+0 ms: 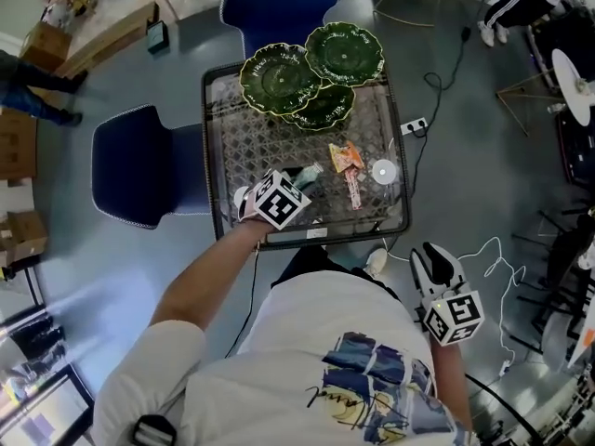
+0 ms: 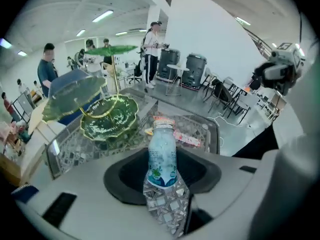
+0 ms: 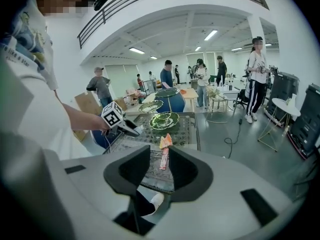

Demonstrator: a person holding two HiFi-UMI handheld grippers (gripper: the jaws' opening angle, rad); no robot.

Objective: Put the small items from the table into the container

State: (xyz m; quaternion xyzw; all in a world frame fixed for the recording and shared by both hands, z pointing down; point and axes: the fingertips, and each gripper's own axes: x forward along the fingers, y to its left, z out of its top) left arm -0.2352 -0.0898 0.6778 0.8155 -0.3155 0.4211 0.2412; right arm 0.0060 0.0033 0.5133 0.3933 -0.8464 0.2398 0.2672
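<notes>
Presently: three dishes (image 1: 279,77), two packets (image 1: 346,156), one bottle (image 2: 163,151) (in left hand-held gripper (image 2: 164,171)).

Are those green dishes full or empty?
Empty: the three green dishes show bare surfaces; the bottle and packets are outside them.

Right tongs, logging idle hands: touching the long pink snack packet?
Apart. Head view: right tongs hang off the woven table, clear of the long pink snack packet.

head view: bench (image 1: 279,147) seen steeply from above | left gripper view: seen close, low | right gripper view: same bench seen from farther back
</notes>
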